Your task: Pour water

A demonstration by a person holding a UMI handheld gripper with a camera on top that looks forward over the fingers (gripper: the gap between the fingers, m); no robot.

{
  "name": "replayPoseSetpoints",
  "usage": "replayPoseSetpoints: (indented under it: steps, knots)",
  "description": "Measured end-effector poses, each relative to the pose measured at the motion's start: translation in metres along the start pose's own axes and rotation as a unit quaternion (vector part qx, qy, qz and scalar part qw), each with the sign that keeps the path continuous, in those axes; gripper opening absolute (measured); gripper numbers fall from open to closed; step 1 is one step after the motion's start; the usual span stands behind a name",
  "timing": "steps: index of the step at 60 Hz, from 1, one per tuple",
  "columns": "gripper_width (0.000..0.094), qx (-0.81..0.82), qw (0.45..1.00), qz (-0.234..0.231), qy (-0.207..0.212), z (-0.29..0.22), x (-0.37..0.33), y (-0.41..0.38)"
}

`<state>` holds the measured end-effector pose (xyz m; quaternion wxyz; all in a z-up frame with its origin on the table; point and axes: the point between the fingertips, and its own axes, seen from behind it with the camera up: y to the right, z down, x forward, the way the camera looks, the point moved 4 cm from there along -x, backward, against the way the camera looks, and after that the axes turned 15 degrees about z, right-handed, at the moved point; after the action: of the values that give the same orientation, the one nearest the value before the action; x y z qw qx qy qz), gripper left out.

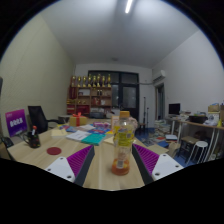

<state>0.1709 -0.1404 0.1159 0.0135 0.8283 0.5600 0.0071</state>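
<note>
Currently we are seeing the hand-held gripper (110, 168) holding its fingers apart, low in the frame, with a clear plastic bottle (122, 142) standing upright between them on the wooden table (40, 158), a gap showing at either side. Its pale label is too small for us to read. At middle left, a monitor (16, 122) is glowing purple with illegible white writing.

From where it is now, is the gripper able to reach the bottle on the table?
Probably yes. The bottle stands upright on the table between the open fingers of the gripper, with a gap at each side. Nothing lies between them.
</note>
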Motion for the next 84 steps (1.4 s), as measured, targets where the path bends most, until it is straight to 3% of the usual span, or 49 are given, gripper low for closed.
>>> replayPoseSetpoints:
  steps: [3, 16, 20, 28, 37, 41, 46, 52, 57, 66, 80, 84]
  knots:
    - [0.0828, -0.009, 1.000, 0.018, -0.003, 0.016, 0.020, -0.024]
    - [0.0822, 0.005, 0.999, 0.043, -0.016, 0.025, 0.109, 0.002]
    - [0.0516, 0.002, 0.998, 0.056, -0.032, 0.036, 0.125, 0.003]
    - [0.0502, -0.005, 0.998, 0.060, -0.030, 0.030, 0.125, 0.008]
    - [0.0396, -0.027, 0.998, 0.056, -0.028, 0.029, 0.122, 0.005]
    - [0.0353, -0.071, 0.996, 0.058, -0.016, 0.023, 0.122, -0.014]
    - [0.0353, -0.164, 0.985, 0.052, 0.026, -0.011, 0.110, -0.020]
    - [0.0351, -0.265, 0.959, 0.044, 0.089, -0.058, 0.103, -0.090]
    - [0.0352, -0.370, 0.917, 0.023, 0.149, -0.101, 0.086, -0.137]
    - [0.0354, -0.571, 0.781, 0.002, 0.254, -0.118, 0.075, -0.256]
    - [0.0353, -0.774, 0.537, 0.004, 0.335, -0.084, 0.078, -0.347]
    - [0.0355, -0.799, 0.490, 0.005, 0.348, -0.084, 0.079, -0.356]
